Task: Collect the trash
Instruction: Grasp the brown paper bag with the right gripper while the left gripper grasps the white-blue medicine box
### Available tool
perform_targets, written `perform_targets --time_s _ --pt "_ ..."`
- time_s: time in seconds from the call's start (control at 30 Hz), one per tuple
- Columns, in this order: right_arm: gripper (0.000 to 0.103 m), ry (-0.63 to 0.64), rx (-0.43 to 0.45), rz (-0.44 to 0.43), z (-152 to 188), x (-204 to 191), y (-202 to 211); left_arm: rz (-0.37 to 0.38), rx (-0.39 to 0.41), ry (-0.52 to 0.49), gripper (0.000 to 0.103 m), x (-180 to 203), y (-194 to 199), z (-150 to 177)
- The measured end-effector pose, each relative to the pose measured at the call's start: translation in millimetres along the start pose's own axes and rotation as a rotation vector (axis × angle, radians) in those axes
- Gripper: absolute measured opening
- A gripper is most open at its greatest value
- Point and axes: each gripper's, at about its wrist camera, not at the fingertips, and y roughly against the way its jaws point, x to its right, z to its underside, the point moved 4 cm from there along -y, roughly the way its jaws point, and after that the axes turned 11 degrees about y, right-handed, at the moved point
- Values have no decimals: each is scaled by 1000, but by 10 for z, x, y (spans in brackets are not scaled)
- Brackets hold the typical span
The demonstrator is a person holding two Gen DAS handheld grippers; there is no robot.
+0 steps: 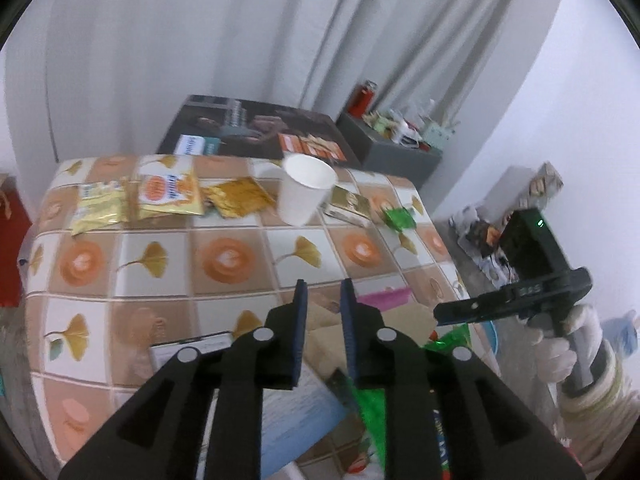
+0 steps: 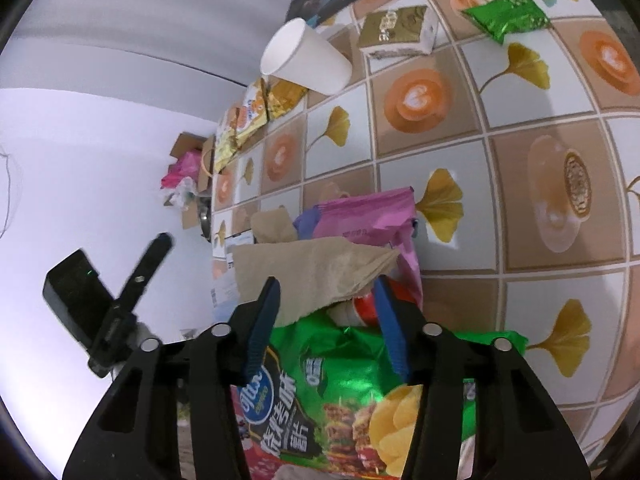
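Nearest the white paper cup's [image 2: 308, 60] own table [image 2: 540, 280], at the edge closest to the person, a heap of trash lies together: a green chip bag [image 2: 340, 380] lowest, a crumpled brown paper napkin [image 2: 316, 276] on top of it, and a pink wrapper [image 2: 372, 216] just behind the napkin, on the cup's side. The right gripper [image 2: 326, 320] hangs over this heap with its blue-padded fingers apart, one on either side of the napkin's near edge, holding nothing. The left gripper [image 1: 324, 320] hovers above the same edge of the table, its fingers also apart with a narrow gap and nothing between them.

Farther in, the cup stands upright on the flowered tablecloth. Just beside it, on one side, lie a gold foil wrapper [image 1: 240, 198], an orange-and-yellow snack packet [image 1: 170, 194] and a pale yellow packet [image 1: 100, 208] in a row. On its other side sit a small gold-topped box [image 2: 394, 32] and, beyond that, a green foil packet [image 2: 506, 14], well apart from the heap.
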Motion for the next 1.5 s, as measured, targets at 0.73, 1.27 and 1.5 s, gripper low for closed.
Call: perform_targets --time_s 0.73,1.27,1.5 --pt "1 -10 55 -30 -9 -3 21 -48 -92 -372 81 -46 194 681" --pt "1 -5 41 -50 -36 -53 -31 -158 -345 -658 92 -342 -340 846" --pt "1 5 31 -61 -54 -112 -68 -143 -387 -637 92 -430 -391 889"
